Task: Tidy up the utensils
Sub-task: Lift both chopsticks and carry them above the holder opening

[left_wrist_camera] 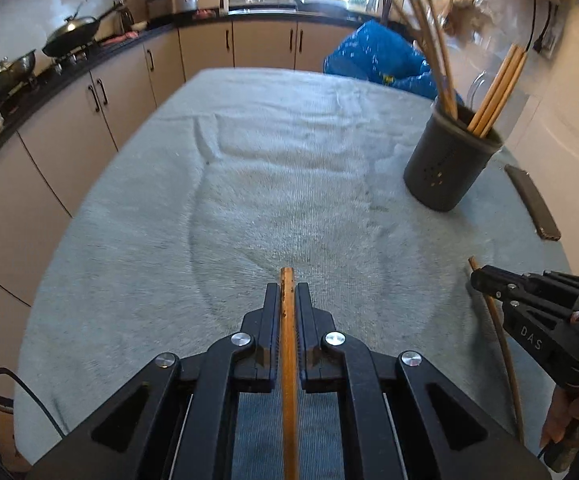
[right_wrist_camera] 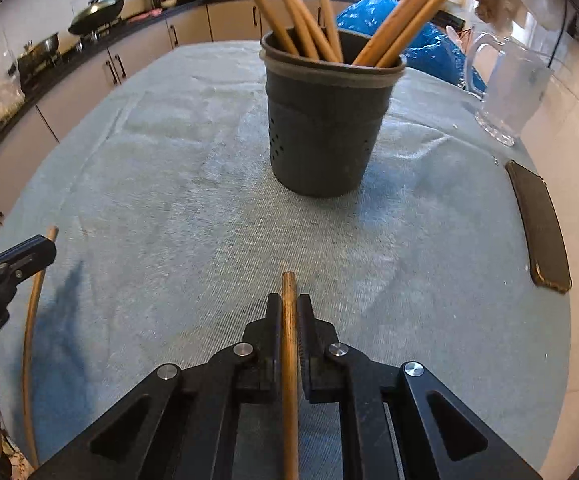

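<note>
Wooden chopstick (left_wrist_camera: 288,320) clamped in the left gripper (left_wrist_camera: 288,300), another brown chopstick (right_wrist_camera: 289,320) pinched by the right gripper (right_wrist_camera: 289,308), both probably bound for the dark perforated holder (right_wrist_camera: 321,128).

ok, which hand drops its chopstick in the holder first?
Probably right. The right gripper faces the holder head-on with its chopstick; from the left gripper it sits off to the right.

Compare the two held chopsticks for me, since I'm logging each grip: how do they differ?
The left gripper clamps a lighter, orange-tan chopstick; the right gripper clamps a darker brown chopstick. The right one sits nearer the holder. Both run lengthwise between shut jaws, tips poking forward over the cloth.
</note>
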Demonstrator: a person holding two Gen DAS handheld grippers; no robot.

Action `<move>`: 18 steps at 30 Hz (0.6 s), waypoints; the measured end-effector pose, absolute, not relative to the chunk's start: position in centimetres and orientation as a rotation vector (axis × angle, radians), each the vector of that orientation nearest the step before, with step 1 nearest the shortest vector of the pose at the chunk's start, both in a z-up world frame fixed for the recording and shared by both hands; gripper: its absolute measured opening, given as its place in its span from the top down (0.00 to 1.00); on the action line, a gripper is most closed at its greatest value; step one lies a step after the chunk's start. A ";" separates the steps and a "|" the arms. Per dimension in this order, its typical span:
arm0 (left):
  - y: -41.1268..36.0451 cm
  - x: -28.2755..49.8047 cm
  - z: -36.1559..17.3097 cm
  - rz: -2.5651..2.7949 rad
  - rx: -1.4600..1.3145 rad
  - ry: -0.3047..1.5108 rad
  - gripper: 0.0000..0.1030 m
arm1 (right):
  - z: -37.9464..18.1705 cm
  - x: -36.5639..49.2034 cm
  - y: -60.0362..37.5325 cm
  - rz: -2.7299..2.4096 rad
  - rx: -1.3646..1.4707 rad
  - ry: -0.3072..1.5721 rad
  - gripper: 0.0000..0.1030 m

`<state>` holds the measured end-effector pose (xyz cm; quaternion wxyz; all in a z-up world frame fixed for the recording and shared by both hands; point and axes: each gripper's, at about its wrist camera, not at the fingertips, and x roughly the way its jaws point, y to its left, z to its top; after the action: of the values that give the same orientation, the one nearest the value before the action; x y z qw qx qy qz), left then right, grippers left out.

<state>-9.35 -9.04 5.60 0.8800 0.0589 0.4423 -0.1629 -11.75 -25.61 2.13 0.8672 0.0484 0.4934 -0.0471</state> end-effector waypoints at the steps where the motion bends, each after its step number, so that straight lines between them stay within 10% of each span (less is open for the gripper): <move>1: -8.8 -9.7 5.9 -0.341 0.123 0.911 0.94 | 2.5 -12.2 -25.6 -0.094 0.113 1.016 0.93; 18: -7.9 -14.8 10.6 -0.373 0.086 0.763 0.94 | 7.9 -16.3 -26.5 -0.057 0.221 0.824 0.93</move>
<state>-14.76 -7.94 10.61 0.9103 0.0419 0.3699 -0.1807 -16.31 -26.46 7.90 0.9100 0.1073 0.3994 -0.0279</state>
